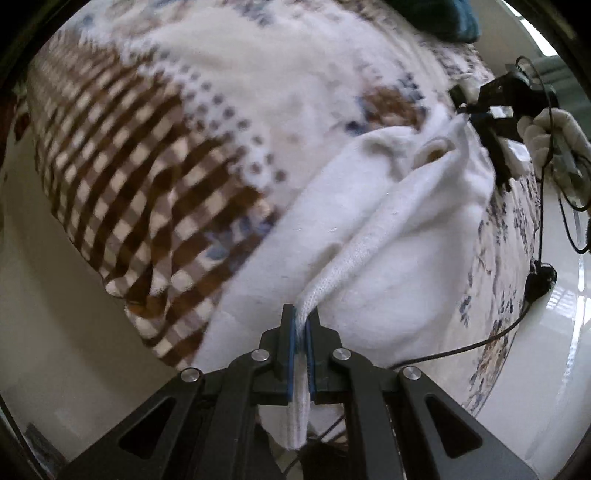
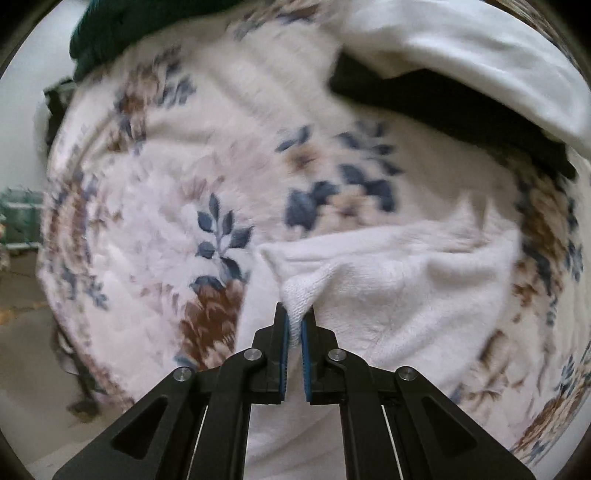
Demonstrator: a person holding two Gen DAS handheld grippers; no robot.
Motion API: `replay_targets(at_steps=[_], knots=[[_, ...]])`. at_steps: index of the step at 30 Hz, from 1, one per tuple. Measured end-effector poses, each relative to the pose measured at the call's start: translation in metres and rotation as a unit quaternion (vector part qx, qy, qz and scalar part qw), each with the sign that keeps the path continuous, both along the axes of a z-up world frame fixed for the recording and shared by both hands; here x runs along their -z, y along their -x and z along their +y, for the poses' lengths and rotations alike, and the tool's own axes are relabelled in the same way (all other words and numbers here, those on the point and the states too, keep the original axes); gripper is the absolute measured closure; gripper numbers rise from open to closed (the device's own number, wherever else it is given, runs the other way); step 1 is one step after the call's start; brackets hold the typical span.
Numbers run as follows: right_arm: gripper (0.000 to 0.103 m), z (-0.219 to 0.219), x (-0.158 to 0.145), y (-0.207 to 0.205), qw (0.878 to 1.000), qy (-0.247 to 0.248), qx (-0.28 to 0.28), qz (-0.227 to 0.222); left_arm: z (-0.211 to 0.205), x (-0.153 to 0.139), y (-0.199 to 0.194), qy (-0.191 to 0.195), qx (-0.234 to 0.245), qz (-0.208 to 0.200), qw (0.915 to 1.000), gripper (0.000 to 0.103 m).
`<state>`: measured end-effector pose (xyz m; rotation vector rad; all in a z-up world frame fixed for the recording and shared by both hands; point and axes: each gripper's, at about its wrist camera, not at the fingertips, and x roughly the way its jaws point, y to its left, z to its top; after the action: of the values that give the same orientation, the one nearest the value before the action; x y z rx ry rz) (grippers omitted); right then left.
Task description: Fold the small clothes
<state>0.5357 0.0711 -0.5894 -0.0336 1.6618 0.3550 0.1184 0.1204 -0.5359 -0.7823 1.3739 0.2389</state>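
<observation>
A small white knit garment (image 1: 388, 229) hangs stretched above a floral blanket (image 1: 236, 74). My left gripper (image 1: 302, 317) is shut on one edge of it, and the cloth runs between the blue pads and out below. The right gripper (image 1: 476, 110), held by a gloved hand, grips the far end of the garment. In the right wrist view my right gripper (image 2: 294, 317) is shut on a corner of the white garment (image 2: 399, 280), which spreads to the right over the blanket (image 2: 184, 177).
A brown checked part of the blanket (image 1: 122, 192) lies to the left. A dark green cloth (image 2: 122, 29) sits at the far edge. A black garment (image 2: 443, 107) and a white cloth (image 2: 480, 48) lie at the upper right. A black cable (image 1: 480, 343) trails at the right.
</observation>
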Motion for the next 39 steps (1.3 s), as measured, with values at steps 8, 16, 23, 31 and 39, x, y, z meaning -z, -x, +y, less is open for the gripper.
replay_targets(at_steps=[8,16,23,31,39], knots=[[0.071,0.015,0.018,0.017,0.999,-0.021,-0.008,0.034,0.03,0.036,0.0,0.09,0.007,0.005,0.9959,0.094],[0.044,-0.111,-0.001,0.207,0.993,-0.037,0.041,0.106,0.017,0.04,-0.009,0.099,0.09,0.021,0.9908,0.087],[0.051,-0.161,0.071,0.381,0.957,-0.102,0.126,0.239,0.0,0.035,-0.01,0.042,0.107,0.03,0.9929,0.101],[0.1,-0.198,0.059,0.443,0.954,-0.114,0.193,0.2,-0.009,-0.004,-0.01,0.013,0.096,0.023,0.995,0.102],[0.101,-0.206,0.048,0.479,0.955,-0.13,0.162,0.211,-0.004,-0.022,0.006,-0.023,0.087,0.033,0.9954,0.102]])
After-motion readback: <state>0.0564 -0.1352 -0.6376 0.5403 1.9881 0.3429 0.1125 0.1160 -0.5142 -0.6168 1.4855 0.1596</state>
